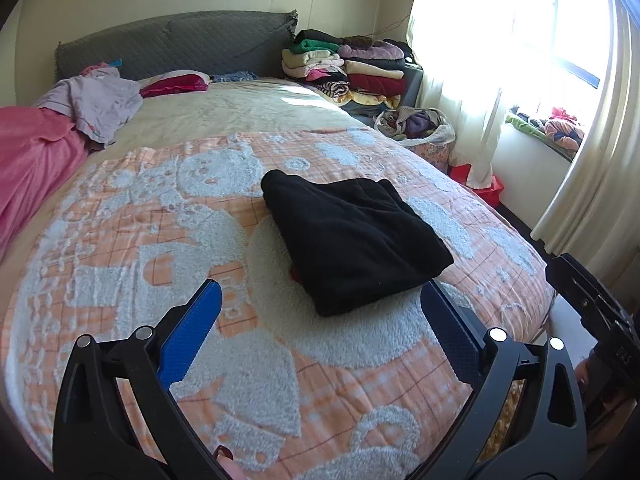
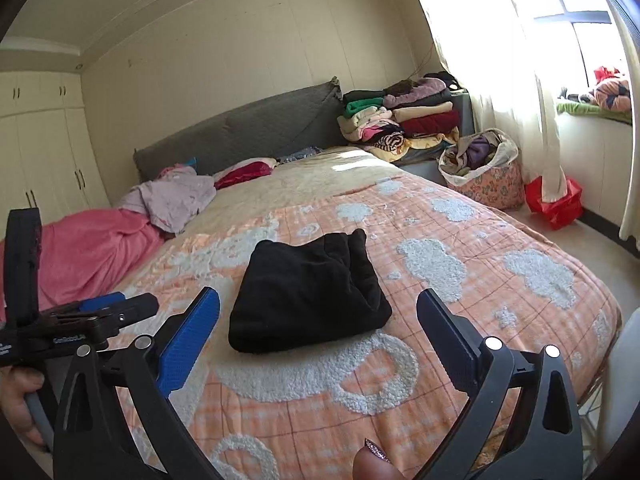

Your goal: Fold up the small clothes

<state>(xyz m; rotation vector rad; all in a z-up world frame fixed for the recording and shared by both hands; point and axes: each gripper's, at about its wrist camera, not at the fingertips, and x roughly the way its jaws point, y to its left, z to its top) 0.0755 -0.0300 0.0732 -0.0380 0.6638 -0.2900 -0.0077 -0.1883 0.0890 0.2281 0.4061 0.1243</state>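
With both pairs of jaws standing wide and nothing between them, the step in hand looks like the let-go after a fold, and doing it well means drawing both tools straight back and up so no blue pad snags the cloth and drags a layer open. Judged from how it lies, the fold looks complete; the next piece would likely come from the loose clothes at the left.

In the left wrist view, the crumpled pale lilac garment (image 1: 98,100) lies in the upper left on the bed, beside a pink blanket (image 1: 32,152). The left gripper (image 1: 320,304) fills the bottom of the frame, empty, its blue-padded fingers (image 1: 192,332) spread to either side of the near end of the folded black fleece garment (image 1: 352,236), which sits in the middle of the frame on the orange-and-white plush bedspread (image 1: 120,240). Whether the right-hand finger touches the garment's corner I cannot tell. A stack of folded clothes (image 1: 348,64) stands at the upper right beside the headboard.

In the right wrist view the left tool shows at the lower left edge, and the right gripper (image 2: 318,320) is likewise agape and empty, clear of the cloth.

The black garment is a compact, thick, roughly rectangular bundle, soft and matte, with rounded folded edges and several layers showing along its far side. A small red scrap peeps out under its near left edge in the left wrist view.
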